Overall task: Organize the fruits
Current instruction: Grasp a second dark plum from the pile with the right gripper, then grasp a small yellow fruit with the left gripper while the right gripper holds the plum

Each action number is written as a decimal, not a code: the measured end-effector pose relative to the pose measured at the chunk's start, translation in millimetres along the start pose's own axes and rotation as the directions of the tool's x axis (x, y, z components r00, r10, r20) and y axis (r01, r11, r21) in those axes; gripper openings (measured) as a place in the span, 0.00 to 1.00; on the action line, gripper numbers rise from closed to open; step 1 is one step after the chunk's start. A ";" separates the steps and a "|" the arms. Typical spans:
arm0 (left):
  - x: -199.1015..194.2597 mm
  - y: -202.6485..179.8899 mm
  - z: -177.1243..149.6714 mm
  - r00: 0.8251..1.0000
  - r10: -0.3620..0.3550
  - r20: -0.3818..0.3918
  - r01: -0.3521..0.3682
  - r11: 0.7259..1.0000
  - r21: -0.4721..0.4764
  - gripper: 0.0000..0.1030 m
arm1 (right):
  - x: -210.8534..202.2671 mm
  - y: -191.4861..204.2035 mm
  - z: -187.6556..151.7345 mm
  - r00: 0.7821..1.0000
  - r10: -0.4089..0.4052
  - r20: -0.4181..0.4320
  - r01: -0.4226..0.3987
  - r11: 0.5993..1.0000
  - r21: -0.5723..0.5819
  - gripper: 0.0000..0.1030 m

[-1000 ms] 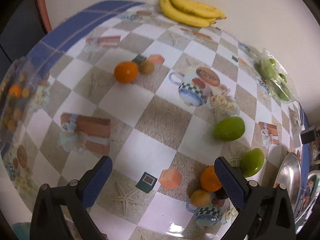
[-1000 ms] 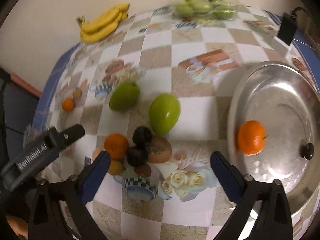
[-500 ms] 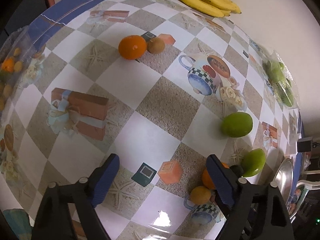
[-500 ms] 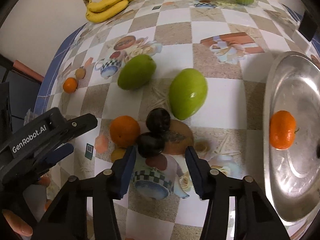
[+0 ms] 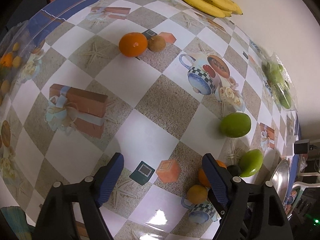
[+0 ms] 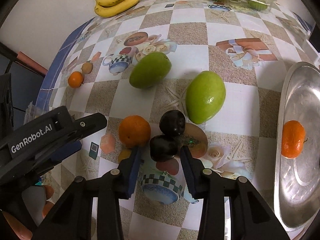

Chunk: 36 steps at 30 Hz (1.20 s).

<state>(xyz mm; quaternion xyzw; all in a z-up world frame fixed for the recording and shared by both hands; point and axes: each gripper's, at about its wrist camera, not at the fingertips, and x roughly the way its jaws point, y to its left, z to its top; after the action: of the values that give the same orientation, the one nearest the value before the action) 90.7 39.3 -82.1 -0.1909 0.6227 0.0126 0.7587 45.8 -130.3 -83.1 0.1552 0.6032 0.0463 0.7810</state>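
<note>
Right gripper (image 6: 160,154) points down at the table, jaws closing around the nearer dark plum (image 6: 163,148), pads not clearly touching it yet. The plum touches a second plum (image 6: 172,122), beside an orange (image 6: 134,131). Left gripper (image 5: 163,170) closing over bare tablecloth (image 5: 140,108), nothing between its jaws.

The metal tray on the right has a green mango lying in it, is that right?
Not quite. In the right wrist view the metal tray holds an orange, not a mango; both green mangoes lie on the tablecloth.
</note>
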 end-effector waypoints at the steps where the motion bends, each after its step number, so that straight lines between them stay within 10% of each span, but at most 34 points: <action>1: -0.2 -0.3 0.1 1.000 0.000 0.001 0.000 1.000 -0.001 0.80 | 1.6 1.0 1.0 1.000 0.002 -0.001 -0.002 1.000 0.000 0.40; 36: -10.7 -9.0 -5.4 1.000 -0.011 0.022 0.010 0.999 0.037 0.80 | -11.6 -17.5 -4.1 1.000 0.022 -0.002 -0.021 0.996 0.082 0.27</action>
<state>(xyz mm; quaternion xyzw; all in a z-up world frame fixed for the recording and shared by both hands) 85.6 31.7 -70.2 -0.1802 0.6133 -0.0007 0.7690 36.8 -149.2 -78.5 0.1935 0.6039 0.0302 0.7726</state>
